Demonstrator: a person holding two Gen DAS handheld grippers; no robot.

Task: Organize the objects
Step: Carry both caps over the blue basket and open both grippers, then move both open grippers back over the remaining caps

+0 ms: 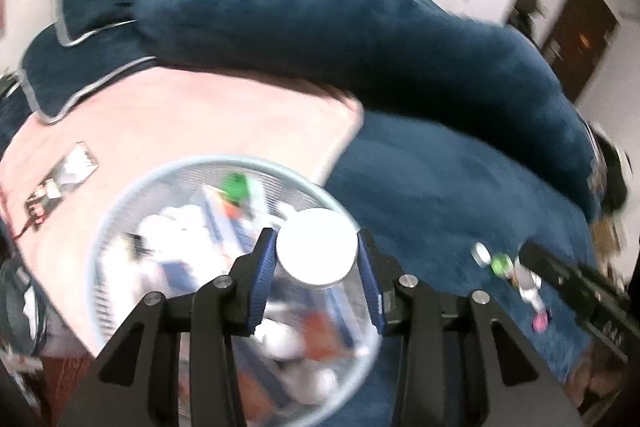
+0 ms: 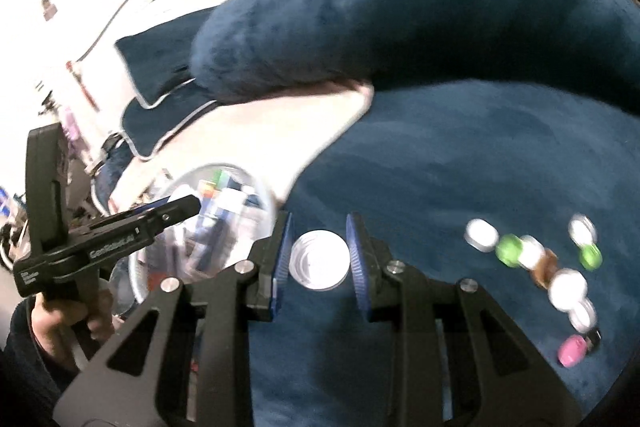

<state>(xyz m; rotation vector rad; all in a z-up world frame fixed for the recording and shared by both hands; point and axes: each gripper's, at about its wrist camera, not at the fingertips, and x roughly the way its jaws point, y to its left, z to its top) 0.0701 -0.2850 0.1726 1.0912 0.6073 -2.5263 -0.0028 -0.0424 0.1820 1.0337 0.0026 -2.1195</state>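
Note:
In the left wrist view my left gripper [image 1: 316,267] is shut on a clear bottle with a white screw cap [image 1: 317,251], held above a clear round tub [image 1: 160,179] full of blurred small items. In the right wrist view my right gripper [image 2: 320,259] is shut on a small clear round jar [image 2: 319,261] over the blue blanket [image 2: 480,155]. Loose small pots and caps [image 2: 532,255], white, green and pink, lie on the blanket to the right. The left gripper [image 2: 176,211] shows at the left over the tub [image 2: 232,179], held by a hand [image 2: 60,323].
A thick rolled blue blanket [image 1: 340,27] lies across the back of the bed. Blue pillows with grey piping [image 1: 80,67] sit at the far left on a pink sheet [image 1: 200,123]. A flat printed packet [image 1: 60,183] lies on the sheet. Both views are motion-blurred.

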